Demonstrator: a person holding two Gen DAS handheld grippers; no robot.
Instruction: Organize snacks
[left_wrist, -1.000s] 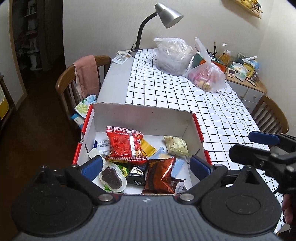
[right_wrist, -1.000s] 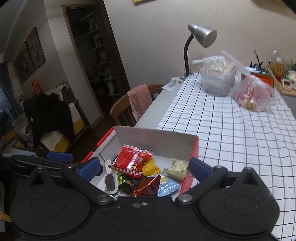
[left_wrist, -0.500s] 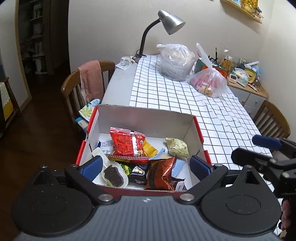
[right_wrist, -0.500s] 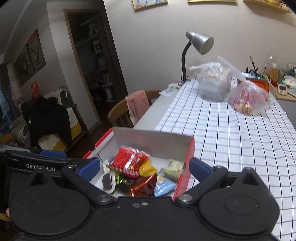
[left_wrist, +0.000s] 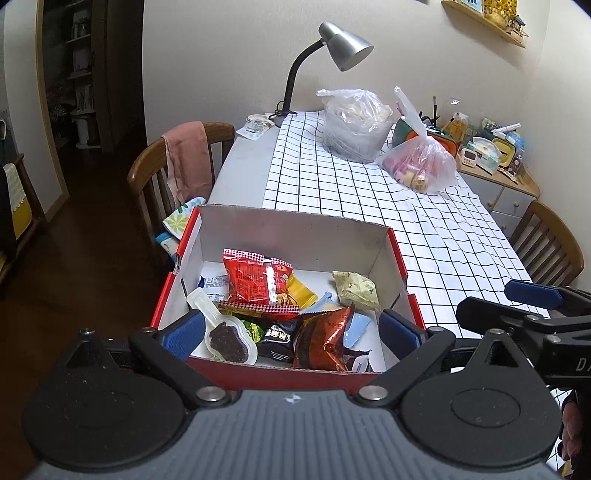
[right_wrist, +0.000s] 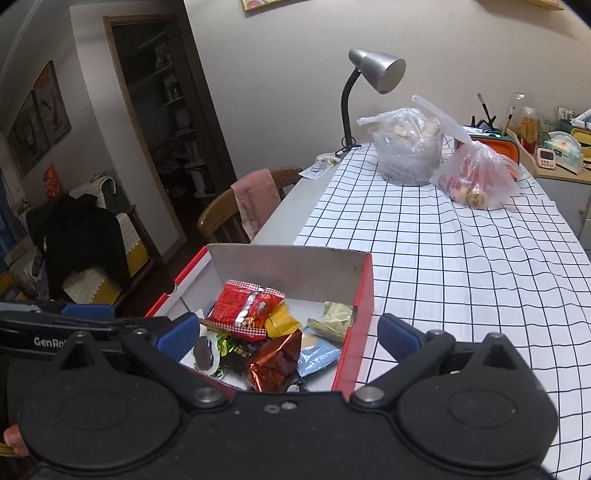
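Note:
A red cardboard box (left_wrist: 397, 254) (right_wrist: 364, 295) with a white inside sits at the near end of the table. It holds several snacks: a red checked packet (left_wrist: 256, 282) (right_wrist: 242, 306), a yellow packet (left_wrist: 301, 293), a pale green packet (left_wrist: 356, 288) (right_wrist: 334, 315), a shiny brown-red packet (left_wrist: 321, 339) (right_wrist: 275, 363), a light blue packet (right_wrist: 317, 352) and a clear pack with a dark sweet (left_wrist: 227, 334). My left gripper (left_wrist: 291, 332) is open, held over the box's near edge with nothing between its fingers. My right gripper (right_wrist: 288, 332) is open too, empty, above the box's near right corner.
A checked tablecloth (left_wrist: 369, 199) covers the table. At the far end stand a desk lamp (left_wrist: 332, 48), a clear plastic bag (left_wrist: 354, 125) and a pink bag of items (left_wrist: 421, 166). A wooden chair with a pink towel (left_wrist: 184, 158) stands left; another chair (left_wrist: 546, 243) right.
Both grippers have pulled back and risen a little, so the box sits lower and farther in each view. The snacks have not moved and both grippers stay open.

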